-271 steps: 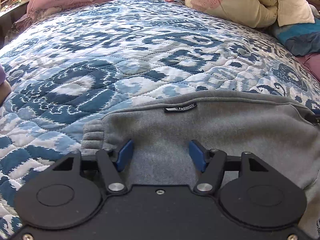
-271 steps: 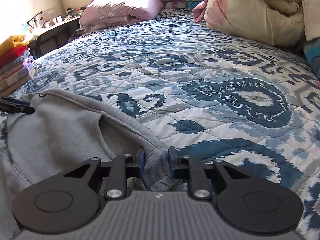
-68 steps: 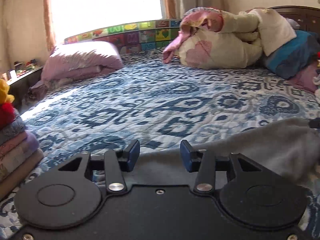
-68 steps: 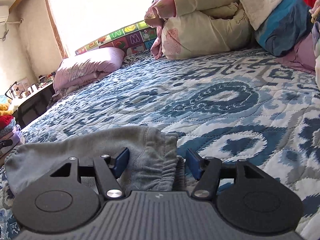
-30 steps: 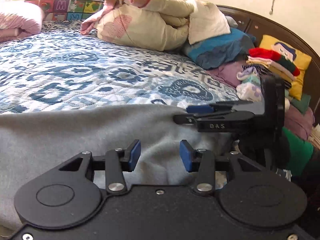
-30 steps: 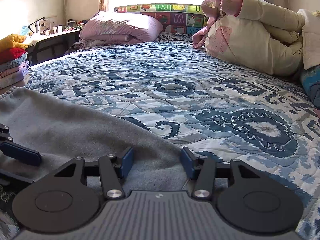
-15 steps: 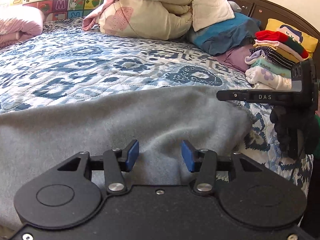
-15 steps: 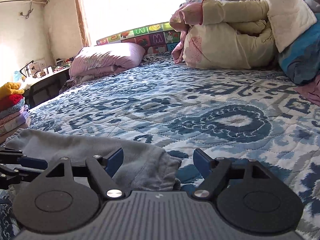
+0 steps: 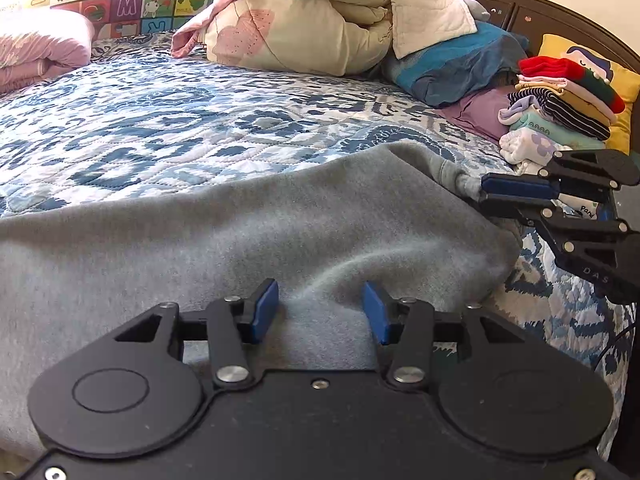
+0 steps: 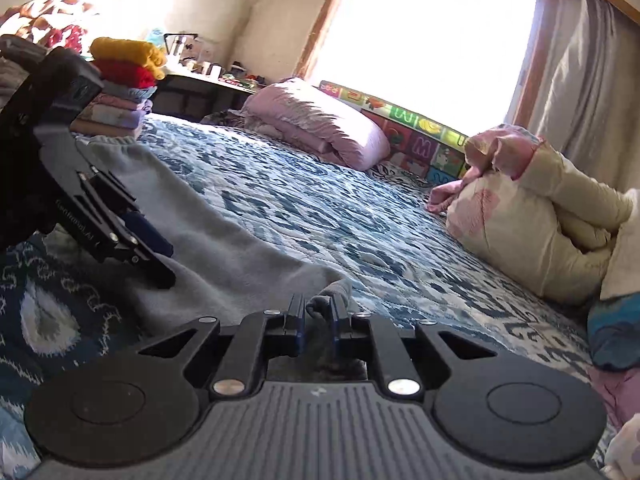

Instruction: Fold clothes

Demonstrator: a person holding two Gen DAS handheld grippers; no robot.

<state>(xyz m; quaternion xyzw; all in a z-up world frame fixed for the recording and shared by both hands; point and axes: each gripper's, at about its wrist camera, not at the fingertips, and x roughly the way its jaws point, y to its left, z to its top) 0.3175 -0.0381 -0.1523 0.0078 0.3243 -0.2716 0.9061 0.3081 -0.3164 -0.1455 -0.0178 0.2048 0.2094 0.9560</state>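
Note:
A grey sweatshirt (image 9: 240,240) lies spread across the blue patterned quilt (image 9: 160,136). My left gripper (image 9: 320,308) is open, its blue pads just above the grey cloth near its right end. My right gripper (image 10: 317,320) is shut on a bunched corner of the sweatshirt (image 10: 224,248). In the left wrist view it (image 9: 486,196) pinches the garment's far right corner. In the right wrist view my left gripper (image 10: 156,256) hovers over the cloth at the left.
A stack of folded clothes (image 9: 560,104) sits at the right by the dark headboard. Another folded stack (image 10: 120,84) stands at the bed's left side. A rolled cream duvet (image 9: 312,24) and a pink pillow (image 10: 316,128) lie at the far side.
My right gripper has closed on the sweatshirt's right corner and tilted. My left gripper has stayed open over the cloth, shifting slightly.

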